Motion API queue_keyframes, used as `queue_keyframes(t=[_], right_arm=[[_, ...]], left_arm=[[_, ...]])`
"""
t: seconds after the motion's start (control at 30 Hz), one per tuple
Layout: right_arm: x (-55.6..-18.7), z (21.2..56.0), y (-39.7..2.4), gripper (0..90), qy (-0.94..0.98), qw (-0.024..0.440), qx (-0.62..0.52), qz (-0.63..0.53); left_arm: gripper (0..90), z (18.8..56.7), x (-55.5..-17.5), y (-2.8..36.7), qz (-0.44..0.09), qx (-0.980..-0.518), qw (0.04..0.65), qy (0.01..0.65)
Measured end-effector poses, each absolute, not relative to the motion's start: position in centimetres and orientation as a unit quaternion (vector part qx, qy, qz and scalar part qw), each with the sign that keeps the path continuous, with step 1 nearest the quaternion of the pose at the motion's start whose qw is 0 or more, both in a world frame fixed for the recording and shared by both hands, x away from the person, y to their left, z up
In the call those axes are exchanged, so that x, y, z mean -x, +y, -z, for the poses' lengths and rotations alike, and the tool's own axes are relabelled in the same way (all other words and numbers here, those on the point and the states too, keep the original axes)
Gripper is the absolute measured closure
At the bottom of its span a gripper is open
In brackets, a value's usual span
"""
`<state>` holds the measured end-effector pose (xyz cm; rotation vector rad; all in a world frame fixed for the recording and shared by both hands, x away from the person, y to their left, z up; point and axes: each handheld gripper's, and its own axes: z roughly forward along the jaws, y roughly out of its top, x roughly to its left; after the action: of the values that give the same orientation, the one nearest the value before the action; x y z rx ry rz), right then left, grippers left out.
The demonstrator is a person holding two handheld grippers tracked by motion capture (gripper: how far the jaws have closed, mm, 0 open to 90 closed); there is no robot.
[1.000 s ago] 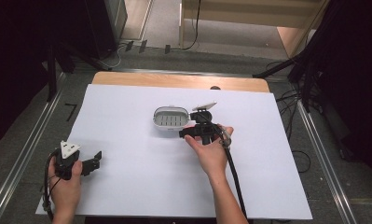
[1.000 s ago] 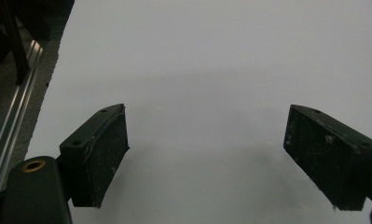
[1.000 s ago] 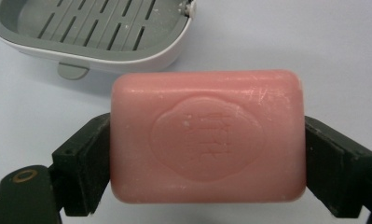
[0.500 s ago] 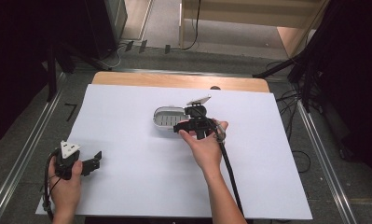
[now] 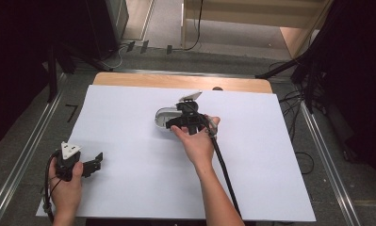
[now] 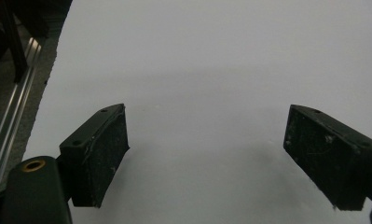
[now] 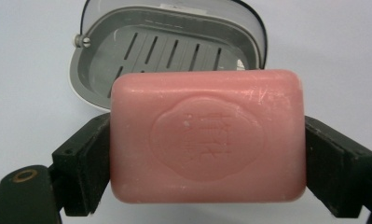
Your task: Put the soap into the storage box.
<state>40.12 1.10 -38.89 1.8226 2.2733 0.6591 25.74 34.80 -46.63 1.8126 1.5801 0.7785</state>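
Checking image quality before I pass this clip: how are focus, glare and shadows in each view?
High view: evenly lit, slightly soft, dark surroundings, no glare on the white sheet. Left gripper view: dim, soft shadows under the left hand-held gripper, jaws blurred. Right gripper view: soap fairly sharp with its stamp visible, the dish behind fairly clear, no harsh glare.

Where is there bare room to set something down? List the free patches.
Free: the white sheet right of the right gripper, and the stretch between it and the left gripper. Crowded: around the soap dish, where the right gripper holds the pink soap.
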Motion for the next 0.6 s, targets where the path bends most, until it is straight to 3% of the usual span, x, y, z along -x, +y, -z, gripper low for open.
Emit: queue_keyframes(t=[0.6], right_arm=[[-42.3, 39.3, 4.1, 13.6, 0.752, 0.078, -0.617, -0.218]], left_arm=[[14.8, 46.6, -25.7, 34.8, -0.293, -0.685, 0.302, 0.594]])
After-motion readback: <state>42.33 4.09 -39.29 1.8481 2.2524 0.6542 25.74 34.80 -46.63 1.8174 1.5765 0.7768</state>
